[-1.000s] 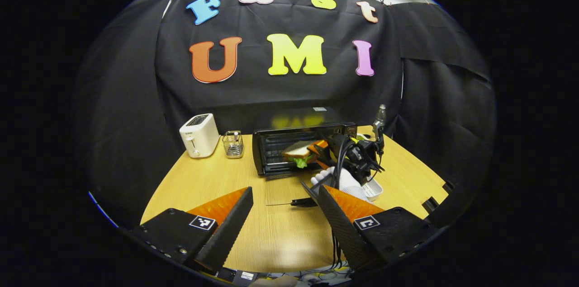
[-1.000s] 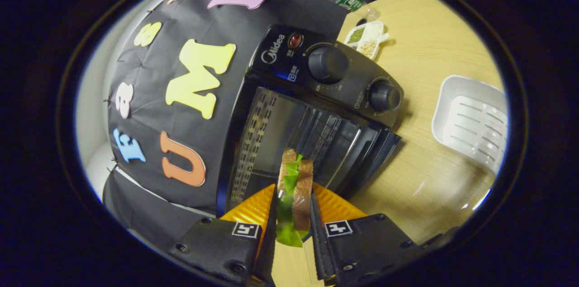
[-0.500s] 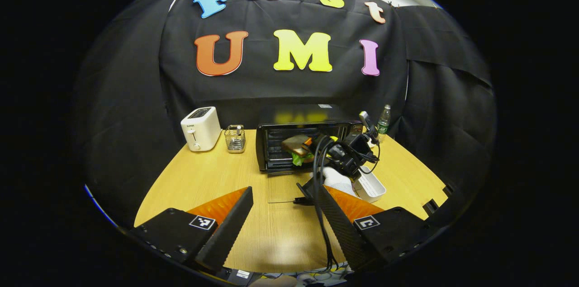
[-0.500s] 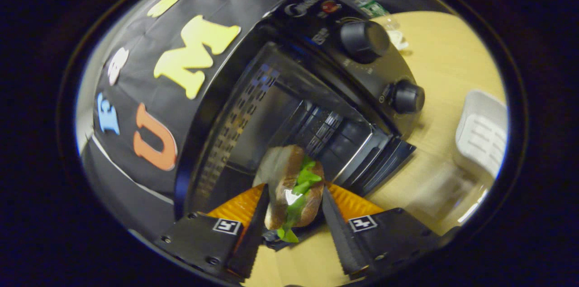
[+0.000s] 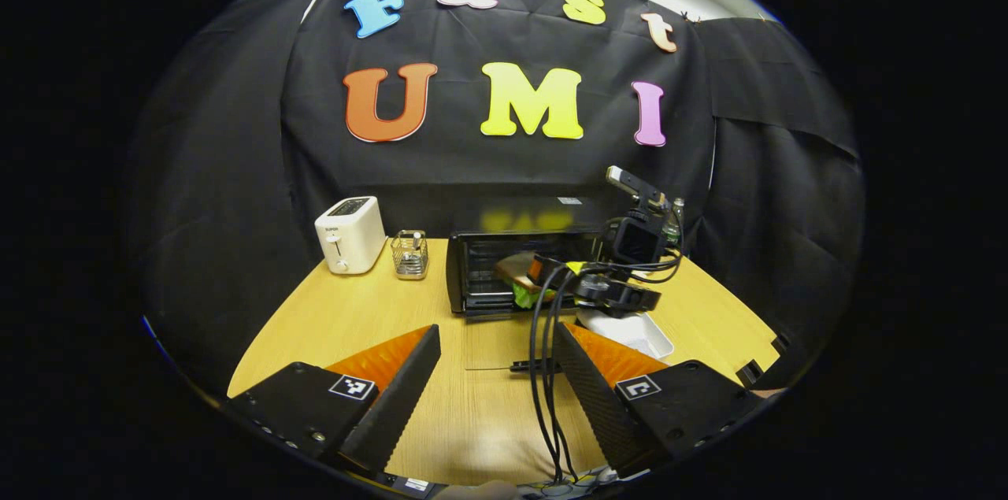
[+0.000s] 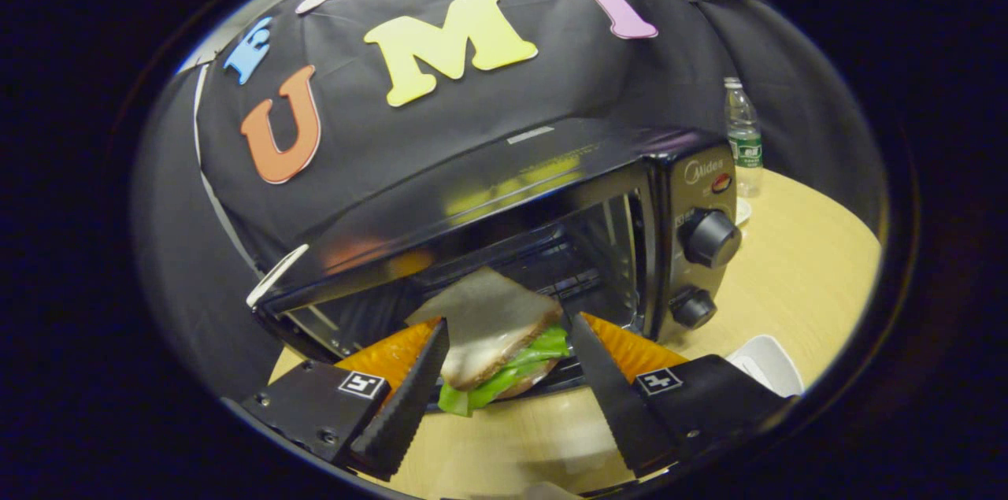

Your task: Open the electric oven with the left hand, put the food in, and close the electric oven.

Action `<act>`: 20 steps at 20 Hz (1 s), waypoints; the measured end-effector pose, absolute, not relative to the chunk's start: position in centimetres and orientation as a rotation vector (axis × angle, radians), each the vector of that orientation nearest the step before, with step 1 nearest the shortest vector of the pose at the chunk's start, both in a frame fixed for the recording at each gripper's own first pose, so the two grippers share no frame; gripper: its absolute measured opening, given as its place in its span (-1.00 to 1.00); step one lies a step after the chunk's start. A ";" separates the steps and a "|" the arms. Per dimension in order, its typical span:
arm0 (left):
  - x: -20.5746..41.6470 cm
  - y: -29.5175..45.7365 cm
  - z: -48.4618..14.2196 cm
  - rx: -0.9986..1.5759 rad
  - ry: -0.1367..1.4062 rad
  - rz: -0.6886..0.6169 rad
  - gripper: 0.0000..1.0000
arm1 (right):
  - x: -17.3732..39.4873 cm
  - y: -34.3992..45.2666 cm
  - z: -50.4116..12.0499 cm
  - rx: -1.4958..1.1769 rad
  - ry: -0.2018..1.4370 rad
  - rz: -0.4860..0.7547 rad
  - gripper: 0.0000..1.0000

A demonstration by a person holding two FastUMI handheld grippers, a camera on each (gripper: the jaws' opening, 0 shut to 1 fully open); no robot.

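Step in hand: putting the food in, door already down. Sandwich (image 6: 496, 331) lying flat between the fingers of the right gripper (image 6: 508, 320), bread face up and lettuce hanging toward the wrist, its far edge just inside the mouth of the electric oven (image 6: 504, 193). Jaws spread wide, not clamped; light touch at either fingertip impossible to rule out. Seemingly resting on the lip of the opening rather than carried (a judgement, since the underside is hidden).

Next move, as judged: nudge or carry it deeper onto the rack, then draw the right gripper straight back, clear of the door's swing. After that, closing. Left gripper (image 5: 492, 374) hanging well back from the oven, fingers apart on nothing, with the lowered door (image 5: 504, 331) ahead of its fingertips and ready to be lifted.

Against a second ago: sandwich then on edge and pinched between nearly closed jaws; now turned flat, jaws opened, right gripper rolled level and closer to the opening.

Farther out: white tray (image 6: 768, 364) to the gripper's right, bottle (image 6: 743, 139) beyond the oven's knobs.
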State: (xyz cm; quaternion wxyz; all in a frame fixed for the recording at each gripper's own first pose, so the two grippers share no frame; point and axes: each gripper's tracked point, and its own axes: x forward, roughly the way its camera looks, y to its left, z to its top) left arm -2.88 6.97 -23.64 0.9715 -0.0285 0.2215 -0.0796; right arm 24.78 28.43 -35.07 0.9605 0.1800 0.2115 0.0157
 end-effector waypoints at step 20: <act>-1.2 -0.9 -33.3 0.027 0.484 -0.110 0.90 | 3.7 4.2 -13.4 0.001 0.158 -0.029 0.93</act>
